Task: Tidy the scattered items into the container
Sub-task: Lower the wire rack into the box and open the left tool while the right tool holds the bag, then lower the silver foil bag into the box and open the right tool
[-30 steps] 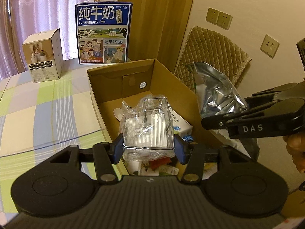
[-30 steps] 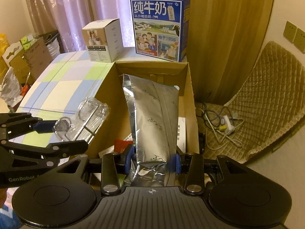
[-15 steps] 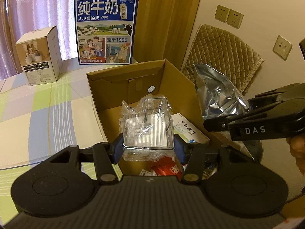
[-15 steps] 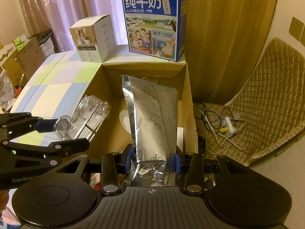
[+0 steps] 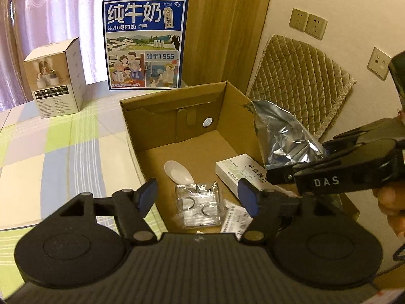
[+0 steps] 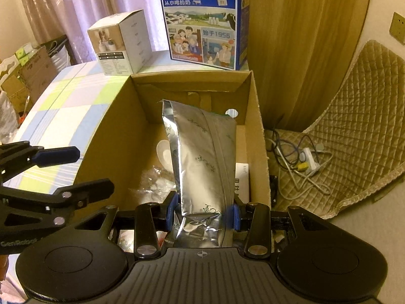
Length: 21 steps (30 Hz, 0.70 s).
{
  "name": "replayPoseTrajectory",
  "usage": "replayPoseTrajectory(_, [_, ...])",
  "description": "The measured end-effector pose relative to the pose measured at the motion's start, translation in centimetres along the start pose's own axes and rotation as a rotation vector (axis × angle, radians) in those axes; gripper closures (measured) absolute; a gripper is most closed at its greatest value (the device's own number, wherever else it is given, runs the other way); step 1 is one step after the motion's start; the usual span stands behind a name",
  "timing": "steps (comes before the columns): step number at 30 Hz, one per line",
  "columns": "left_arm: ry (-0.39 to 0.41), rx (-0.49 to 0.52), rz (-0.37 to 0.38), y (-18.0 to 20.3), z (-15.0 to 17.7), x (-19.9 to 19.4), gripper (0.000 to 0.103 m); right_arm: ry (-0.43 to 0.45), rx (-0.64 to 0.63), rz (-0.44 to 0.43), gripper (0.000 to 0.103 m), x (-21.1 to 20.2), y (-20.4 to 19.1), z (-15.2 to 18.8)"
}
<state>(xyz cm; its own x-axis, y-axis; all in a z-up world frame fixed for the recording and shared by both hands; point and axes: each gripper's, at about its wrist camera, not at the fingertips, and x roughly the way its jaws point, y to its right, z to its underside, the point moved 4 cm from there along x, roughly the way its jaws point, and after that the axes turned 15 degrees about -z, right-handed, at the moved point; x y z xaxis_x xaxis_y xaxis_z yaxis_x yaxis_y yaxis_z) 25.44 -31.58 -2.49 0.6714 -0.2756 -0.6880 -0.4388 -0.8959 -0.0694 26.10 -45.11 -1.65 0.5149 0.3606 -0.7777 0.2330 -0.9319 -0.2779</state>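
Note:
An open cardboard box (image 5: 177,96) stands at the table's edge. On its floor lie a clear plastic box (image 5: 198,204), a white spoon (image 5: 178,172), a white medicine box (image 5: 238,174) and some paper packets. My left gripper (image 5: 198,196) hangs over the box's near end. Its jaws are opening, and the clear plastic box lies loose below them, free of the pads. My right gripper (image 6: 203,214) is shut on a silver foil bag (image 6: 202,157), which hangs upright inside the cardboard box (image 6: 255,116). The left gripper (image 6: 92,169) shows at the left of the right wrist view.
A blue milk carton case (image 5: 145,43) and a small white box (image 5: 55,78) stand on the checked tablecloth (image 5: 50,152) behind the box. Right of the box are a quilted chair cushion (image 6: 354,126) and a power strip with cables (image 6: 303,162). Cardboard pieces (image 6: 30,71) lie far left.
The left gripper has opened, and the clear plastic box it held now lies on the cardboard box's floor. Both grippers came lower and further over the box. The right still grips the foil bag.

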Motion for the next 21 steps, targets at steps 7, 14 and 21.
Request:
replayPoseTrajectory(7, [0.012, -0.002, -0.003, -0.4, 0.3, -1.1, 0.038, 0.002, -0.011, -0.008, 0.064, 0.3, -0.8, -0.3])
replayPoseTrajectory(14, [0.003, -0.017, -0.011, -1.4, 1.1, -1.4, 0.038, 0.001, -0.022, -0.009, 0.064, 0.6, -1.3, -0.6])
replayPoseTrajectory(21, [0.001, -0.027, -0.014, -2.2, 1.3, -1.5, 0.036, -0.005, -0.029, -0.012, 0.064, 1.3, -1.9, -0.9])
